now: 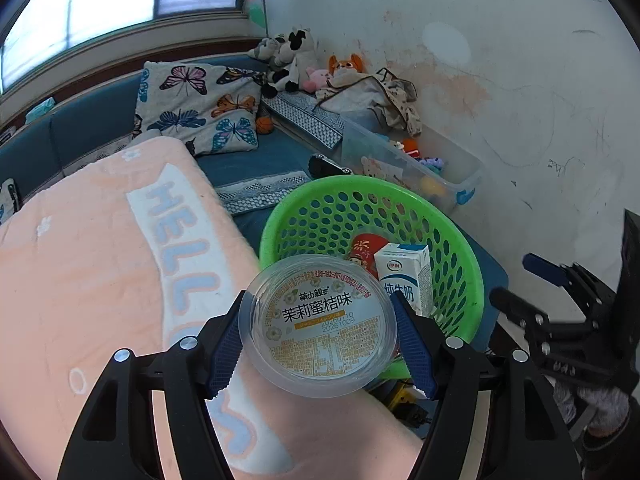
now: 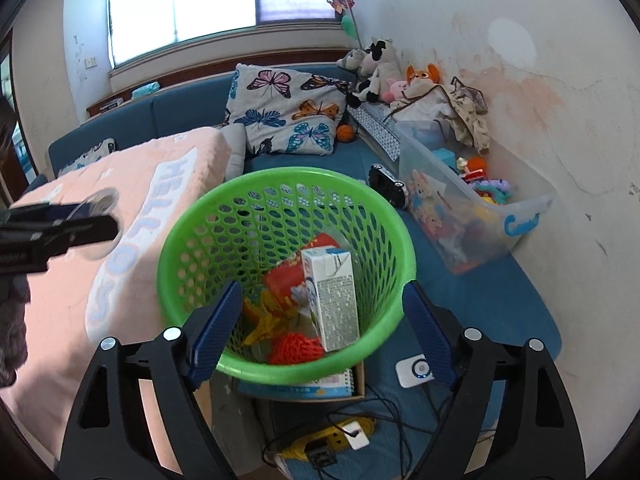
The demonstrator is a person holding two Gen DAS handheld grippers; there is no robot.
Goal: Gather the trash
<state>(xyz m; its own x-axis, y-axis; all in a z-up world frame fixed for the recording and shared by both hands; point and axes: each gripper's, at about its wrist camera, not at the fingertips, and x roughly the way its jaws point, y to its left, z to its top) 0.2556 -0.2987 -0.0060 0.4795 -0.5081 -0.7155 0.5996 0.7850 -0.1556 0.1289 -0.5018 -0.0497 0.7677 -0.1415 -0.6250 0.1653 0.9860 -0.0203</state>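
Clear plastic, round and shallow, the cup (image 1: 318, 322) sits clamped between the two ribbed blue pads of the left gripper (image 1: 320, 344), its printed foil lid facing the camera (yellow and white, with dark Chinese characters). It hangs over the near rim of the green basket (image 1: 472, 264), above the edge of a fuzzy pink blanket (image 1: 80, 260) lettered in pale blue.

From the right wrist view, the right gripper (image 2: 320, 332) has its jaws spread wide with nothing between them, one pad on each side of the basket's near rim. The basket is round, its wall pierced all over with oval holes. Inside lie one white milk carton (image 2: 334, 300) standing tilted, one red packet (image 2: 288, 280) behind it, some yellow wrapper and one orange-red knitted lump (image 2: 294, 348).

Past the basket, on the blue couch (image 2: 480, 304), stand one clear plastic bin (image 2: 460, 216) of toys, one butterfly-print pillow (image 2: 288, 112), and a cluster of plush animals (image 2: 380, 68) in the corner.
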